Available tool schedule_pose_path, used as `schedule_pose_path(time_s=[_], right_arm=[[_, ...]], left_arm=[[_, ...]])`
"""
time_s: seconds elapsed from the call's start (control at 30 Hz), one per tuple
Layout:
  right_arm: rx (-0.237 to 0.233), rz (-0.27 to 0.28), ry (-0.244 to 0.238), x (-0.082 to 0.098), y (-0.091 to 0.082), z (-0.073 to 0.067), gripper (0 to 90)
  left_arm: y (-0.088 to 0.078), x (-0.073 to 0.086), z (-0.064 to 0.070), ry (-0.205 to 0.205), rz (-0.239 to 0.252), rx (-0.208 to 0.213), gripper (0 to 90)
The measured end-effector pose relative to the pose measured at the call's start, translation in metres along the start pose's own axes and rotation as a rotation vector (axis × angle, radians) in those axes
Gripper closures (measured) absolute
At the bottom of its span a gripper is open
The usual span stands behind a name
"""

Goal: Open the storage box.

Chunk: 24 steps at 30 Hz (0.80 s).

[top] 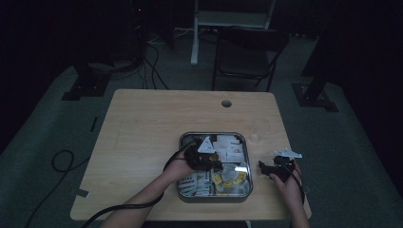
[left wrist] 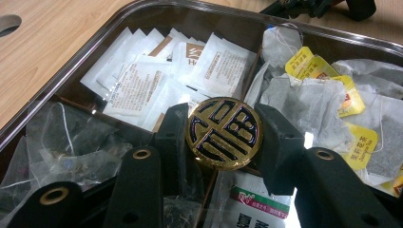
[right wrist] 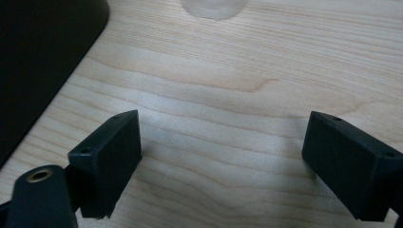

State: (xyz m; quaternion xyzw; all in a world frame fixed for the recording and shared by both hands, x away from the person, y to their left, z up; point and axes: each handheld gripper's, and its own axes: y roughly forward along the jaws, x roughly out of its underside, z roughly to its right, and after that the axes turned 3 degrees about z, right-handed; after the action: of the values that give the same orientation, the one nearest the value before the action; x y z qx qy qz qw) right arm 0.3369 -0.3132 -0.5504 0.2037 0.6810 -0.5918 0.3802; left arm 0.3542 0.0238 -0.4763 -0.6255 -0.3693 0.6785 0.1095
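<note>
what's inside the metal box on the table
The metal box holds white sachets, yellow-tagged tea bags and clear packets. The left gripper, clamping a gold knob, hides the middle.

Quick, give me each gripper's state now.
Left gripper: shut on the round gold-and-black knob, over the tray.
Right gripper: open, empty, over the table.

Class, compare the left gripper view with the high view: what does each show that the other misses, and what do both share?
Left gripper view alone: the left gripper shut on a round gold and dark knob with an embossed pattern, print on the white sachets, and yellow tags on the tea bags.

High view alone: the whole wooden table, the cable hole, a folding chair, and the person's forearms.

Both: the metal tray of tea packets and the right gripper beside it.
</note>
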Motion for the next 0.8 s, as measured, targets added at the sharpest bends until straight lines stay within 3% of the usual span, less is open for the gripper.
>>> schedule_pose_path(time_s=[0.3,0.53,0.8], right_arm=[[0.000,0.000,0.000,0.000,0.000,0.000,12.3],[0.000,0.000,0.000,0.000,0.000,0.000,12.3],[0.000,0.000,0.001,0.000,0.000,0.000,12.3]], left_arm=[[-0.005,-0.006,0.002,0.027,-0.011,-0.007,59.6],[-0.013,-0.012,0.001,0.015,-0.002,0.016,59.6],[-0.027,-0.019,-0.001,0.024,0.013,-0.005,59.6]])
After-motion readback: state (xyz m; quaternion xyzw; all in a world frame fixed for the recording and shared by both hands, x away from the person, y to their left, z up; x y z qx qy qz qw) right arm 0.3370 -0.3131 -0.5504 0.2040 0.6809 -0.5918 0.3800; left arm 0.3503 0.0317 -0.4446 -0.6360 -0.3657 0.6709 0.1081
